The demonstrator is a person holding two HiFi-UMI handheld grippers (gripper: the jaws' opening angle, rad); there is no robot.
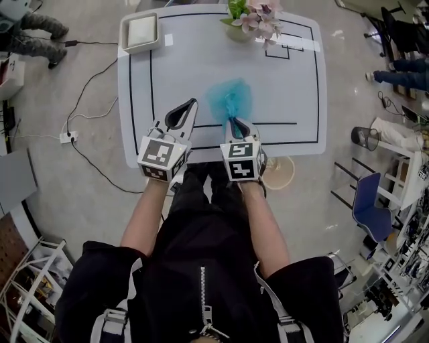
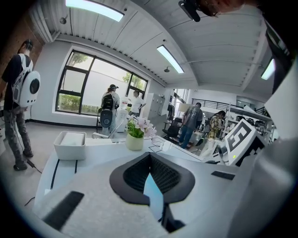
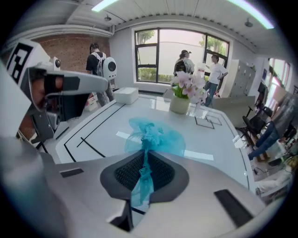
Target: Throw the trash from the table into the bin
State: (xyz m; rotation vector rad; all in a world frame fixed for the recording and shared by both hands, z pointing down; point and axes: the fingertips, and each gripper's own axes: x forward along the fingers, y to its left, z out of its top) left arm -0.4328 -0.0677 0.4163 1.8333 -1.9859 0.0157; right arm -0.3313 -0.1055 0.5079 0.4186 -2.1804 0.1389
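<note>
A crumpled teal plastic bag (image 1: 230, 99) hangs just above the white table (image 1: 201, 67), near its front edge. My right gripper (image 1: 236, 124) is shut on the bag's twisted neck. In the right gripper view the bag (image 3: 153, 135) bunches beyond the jaws, and a strip of it runs back between the black pads of the right gripper (image 3: 144, 160). My left gripper (image 1: 191, 104) hovers to the left of the bag with its tips together and nothing in them. In the left gripper view the left gripper (image 2: 150, 155) points across the table, its pads meeting at the tip.
A white tray (image 1: 141, 32) sits at the far left corner and a flower pot (image 1: 251, 20) at the far edge. On the floor are a round pale container (image 1: 278, 173) by the near right corner, a black mesh basket (image 1: 365, 139), a blue chair (image 1: 372, 208) and cables (image 1: 87, 120).
</note>
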